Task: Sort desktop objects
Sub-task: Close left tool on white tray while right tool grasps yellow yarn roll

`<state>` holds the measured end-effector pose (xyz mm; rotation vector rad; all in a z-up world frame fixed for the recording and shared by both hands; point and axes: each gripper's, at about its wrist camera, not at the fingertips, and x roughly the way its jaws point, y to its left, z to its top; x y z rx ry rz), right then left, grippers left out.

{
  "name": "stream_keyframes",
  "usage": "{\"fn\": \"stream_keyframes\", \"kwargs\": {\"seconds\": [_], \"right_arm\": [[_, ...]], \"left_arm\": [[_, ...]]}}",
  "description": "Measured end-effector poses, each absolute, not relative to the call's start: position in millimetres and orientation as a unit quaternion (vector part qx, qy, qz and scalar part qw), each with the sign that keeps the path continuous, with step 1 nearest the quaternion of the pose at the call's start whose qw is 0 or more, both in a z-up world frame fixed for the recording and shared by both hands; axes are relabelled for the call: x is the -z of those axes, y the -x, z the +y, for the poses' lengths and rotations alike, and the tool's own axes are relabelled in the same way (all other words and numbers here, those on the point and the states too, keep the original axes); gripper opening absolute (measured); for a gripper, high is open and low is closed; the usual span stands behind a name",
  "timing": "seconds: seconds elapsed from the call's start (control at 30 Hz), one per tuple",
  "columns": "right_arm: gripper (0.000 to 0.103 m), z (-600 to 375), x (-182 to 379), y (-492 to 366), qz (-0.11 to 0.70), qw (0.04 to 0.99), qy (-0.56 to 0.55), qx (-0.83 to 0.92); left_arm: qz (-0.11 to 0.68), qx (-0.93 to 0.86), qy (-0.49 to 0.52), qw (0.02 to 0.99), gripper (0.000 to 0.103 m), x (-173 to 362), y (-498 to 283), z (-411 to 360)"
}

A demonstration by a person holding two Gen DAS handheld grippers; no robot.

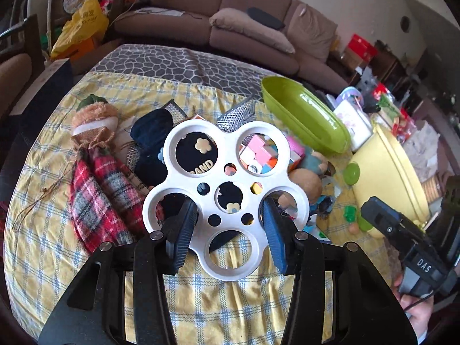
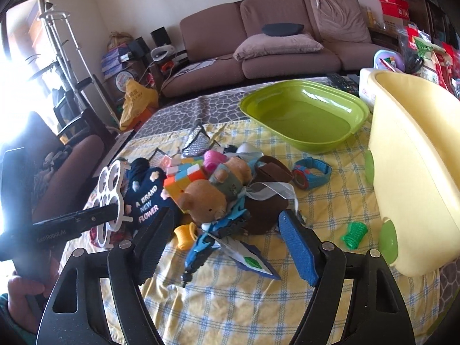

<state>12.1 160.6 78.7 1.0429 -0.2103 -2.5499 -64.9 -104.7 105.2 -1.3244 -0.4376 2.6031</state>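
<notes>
The left tool (image 1: 228, 224) is clamped on a white holed tray (image 1: 224, 178), lifted above the desk (image 1: 57, 230). The right tool (image 2: 227, 244) stands wide and seemingly empty, a plush bear (image 2: 205, 201) and blue toy (image 2: 212, 238) between its fingers.

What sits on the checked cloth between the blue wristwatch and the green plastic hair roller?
Nothing: in the right wrist view the yellow checked tablecloth is bare between the blue digital wristwatch and the green plastic hair roller.
</notes>
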Motion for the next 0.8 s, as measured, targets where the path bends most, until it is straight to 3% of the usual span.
{"fn": "stream_keyframes", "kwargs": {"seconds": [0.2, 0.8], "right_arm": [[0.057, 105.6, -69.2, -12.0, -0.022, 0.230, -0.389, 0.892], [0.052, 29.3, -3.4, 8.2, 0.142, 0.184, -0.445, 0.865]], "left_arm": [[-0.170, -0.873, 0.450, 0.080, 0.044, -99.3, 69.7, -126.1], [-0.202, -0.868, 0.442, 0.098, 0.044, -102.1, 63.3, -145.8]]}}
